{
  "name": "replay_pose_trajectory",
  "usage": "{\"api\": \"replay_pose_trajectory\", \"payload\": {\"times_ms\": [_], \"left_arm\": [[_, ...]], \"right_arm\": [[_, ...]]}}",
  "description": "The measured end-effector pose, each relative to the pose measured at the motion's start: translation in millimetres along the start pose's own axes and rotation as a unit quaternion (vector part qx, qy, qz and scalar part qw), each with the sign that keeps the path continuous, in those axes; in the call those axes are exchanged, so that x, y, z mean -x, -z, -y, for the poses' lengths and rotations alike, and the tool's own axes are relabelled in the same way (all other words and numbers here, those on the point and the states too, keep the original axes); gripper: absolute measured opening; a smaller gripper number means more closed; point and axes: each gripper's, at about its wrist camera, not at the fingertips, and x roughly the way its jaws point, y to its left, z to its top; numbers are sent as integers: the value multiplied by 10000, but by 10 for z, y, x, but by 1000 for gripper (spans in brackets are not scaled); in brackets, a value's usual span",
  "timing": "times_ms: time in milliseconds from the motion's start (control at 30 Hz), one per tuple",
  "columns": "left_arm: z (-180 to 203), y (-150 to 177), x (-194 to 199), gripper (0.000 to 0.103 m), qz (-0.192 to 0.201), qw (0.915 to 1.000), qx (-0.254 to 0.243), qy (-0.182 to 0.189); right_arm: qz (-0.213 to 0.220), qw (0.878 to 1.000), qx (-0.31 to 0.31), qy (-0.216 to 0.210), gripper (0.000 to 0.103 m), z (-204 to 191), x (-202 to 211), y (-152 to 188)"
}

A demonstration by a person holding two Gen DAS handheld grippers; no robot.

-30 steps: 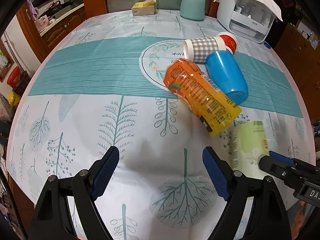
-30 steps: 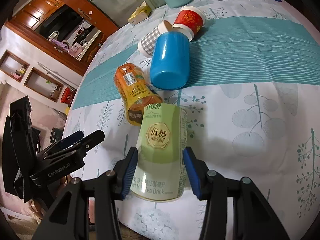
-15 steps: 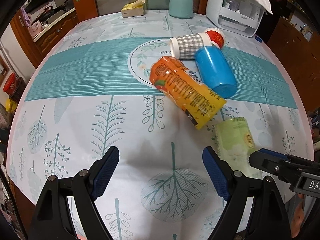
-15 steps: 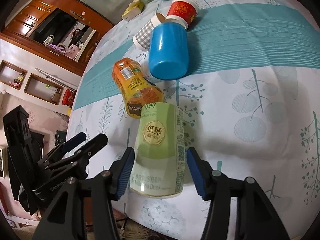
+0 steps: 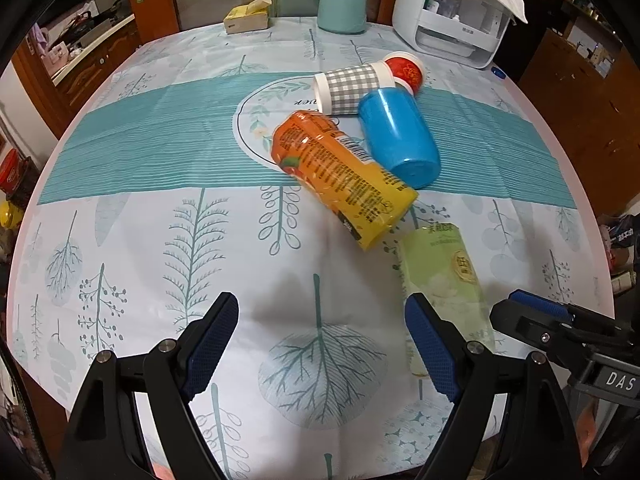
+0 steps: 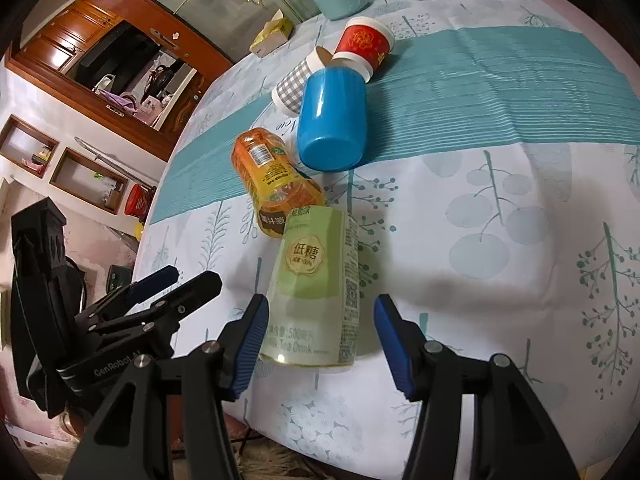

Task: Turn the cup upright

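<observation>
Round desk under a pale cloth printed with trees and crossed by a wide teal band. At its far edge, a white appliance with a cloth draped over it, a teal canister and a yellow tissue box.

Left tongs low over the near part of the desk, jaws spread wide, nothing between the blue pads. Right tongs likewise spread wide, blue pads on either side of the green cup's near end without visibly touching it; gap plain on the right side, left pad just beside the wall.

Lying on their sides mid-desk, a cluster of containers. Orange cup, labelled wrap and barcode showing, slanted across the edge of the teal band. Blue cup just beyond it, closed base turned toward the cameras, touching or nearly touching the orange one. Green cup with tea-drink lettering nearest the person, on its side, far end close beside the orange cup's near end. Grey checked paper cup on its side behind the blue cup, against it. Red paper cup next to that, also tipped over, at the blue cup's far end.

No cup upright yet.
</observation>
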Motion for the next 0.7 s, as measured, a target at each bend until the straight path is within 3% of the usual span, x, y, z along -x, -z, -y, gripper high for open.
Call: {"api": "replay_pose_trajectory", "payload": {"times_ms": [367,700], "left_arm": [[174,51,75,84,-32,9998,-189,54],[365,52,67,84,-260,9989,-300,262]], "right_arm": [[161,9995,112,232,55,33,129,120],[588,9958,433,551,55,40,327,234]]}}
